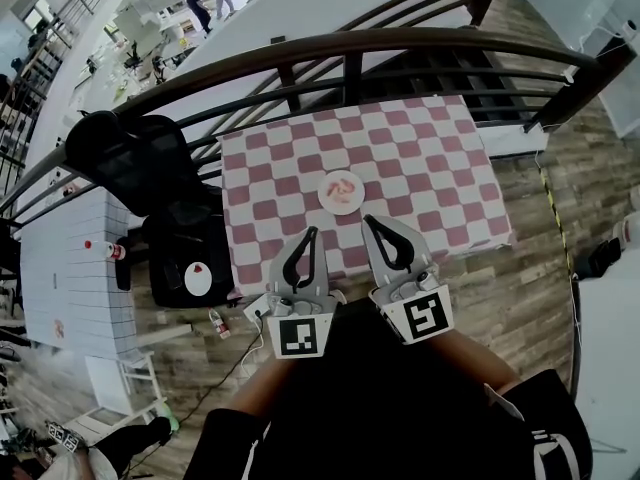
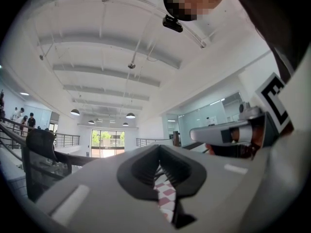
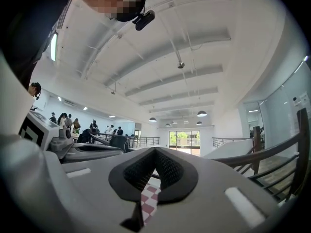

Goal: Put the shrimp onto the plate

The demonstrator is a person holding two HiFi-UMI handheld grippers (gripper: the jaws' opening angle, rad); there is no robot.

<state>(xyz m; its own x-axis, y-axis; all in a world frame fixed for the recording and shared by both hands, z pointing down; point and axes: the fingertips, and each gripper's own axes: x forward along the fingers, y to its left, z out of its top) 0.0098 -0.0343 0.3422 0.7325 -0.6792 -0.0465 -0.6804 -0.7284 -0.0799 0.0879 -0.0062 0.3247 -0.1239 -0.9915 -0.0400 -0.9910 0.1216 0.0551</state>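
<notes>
Currently, a dark curved railing spans the head view beyond the tabletop, which is covered by a pink-and-white checked cloth. A black chair stands at the tabletop's left end, on the wood-plank floor.

Both hand-held grippers are positioned at the tabletop's near edge, side by side and apart from each other, with their marker cubes toward the person.

- Left hand-held gripper: jaws closed, tips meeting, nothing between them. In the left gripper view only a narrow strip of checked cloth shows through the loop formed by the dark pads.
- Right hand-held gripper: jaws closed, tips meeting, nothing held. The right gripper view shows the same narrow strip of cloth between the pads.

A small round white plate sits near the middle of the tabletop, just beyond both sets of jaw tips and touching neither. The shrimp lies on this plate as pinkish pieces; finer detail cannot be made out.
</notes>
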